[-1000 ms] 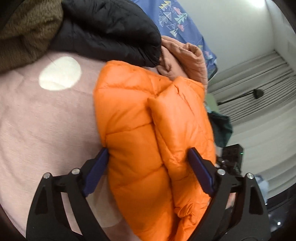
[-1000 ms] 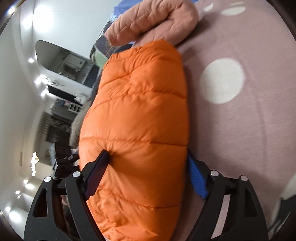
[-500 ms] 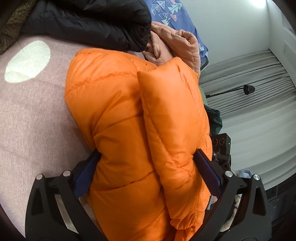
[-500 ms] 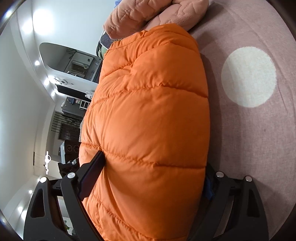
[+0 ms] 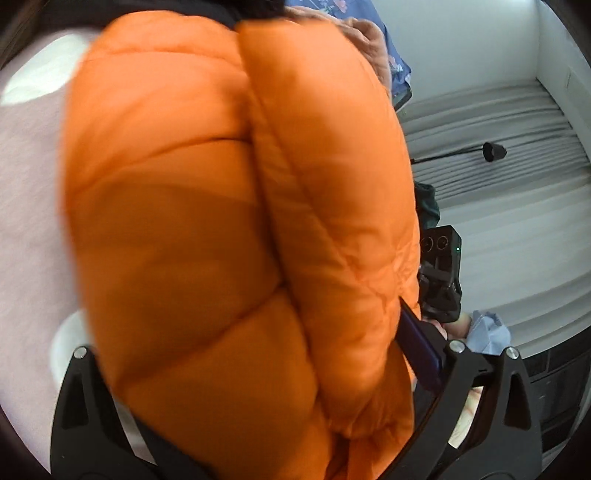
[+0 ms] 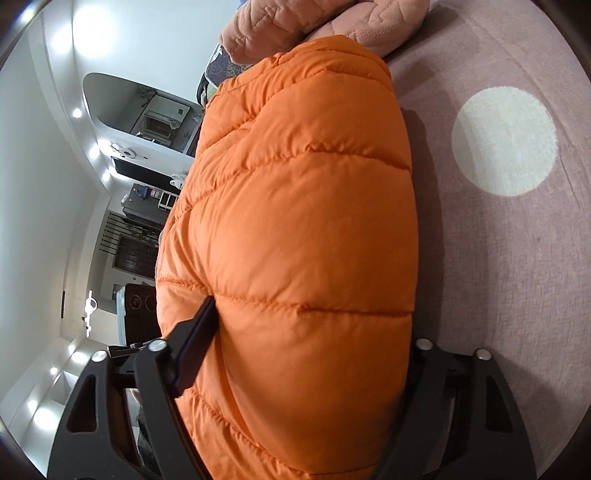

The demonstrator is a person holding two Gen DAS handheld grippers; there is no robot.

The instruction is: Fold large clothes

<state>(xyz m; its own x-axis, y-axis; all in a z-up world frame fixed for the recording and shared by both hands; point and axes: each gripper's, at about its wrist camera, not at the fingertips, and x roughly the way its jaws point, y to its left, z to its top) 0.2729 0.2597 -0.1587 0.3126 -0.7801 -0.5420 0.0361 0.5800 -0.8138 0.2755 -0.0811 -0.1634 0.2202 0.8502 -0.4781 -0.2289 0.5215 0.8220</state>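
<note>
A folded orange puffer jacket (image 5: 221, 221) fills the left wrist view and also the right wrist view (image 6: 303, 229). My left gripper (image 5: 251, 350) has its jaws wide apart around the thick bundle and presses on it from both sides; one blue pad (image 5: 417, 343) shows, the other is hidden by the jacket. My right gripper (image 6: 310, 350) grips the bundle the same way from its other end; its left finger (image 6: 195, 343) shows and the right one is hidden. The jacket is held just above a pink bed cover (image 6: 517, 295).
The bed cover has white dots (image 6: 504, 140). A salmon quilted garment (image 6: 332, 22) lies beyond the jacket, with a black garment and blue patterned fabric (image 5: 397, 70) near it. Grey curtains (image 5: 498, 203) and the room lie past the bed edge.
Both grippers have pushed further onto the jacket and lifted it, so it fills more of each view. The black and salmon garments have slid toward the top edge.
</note>
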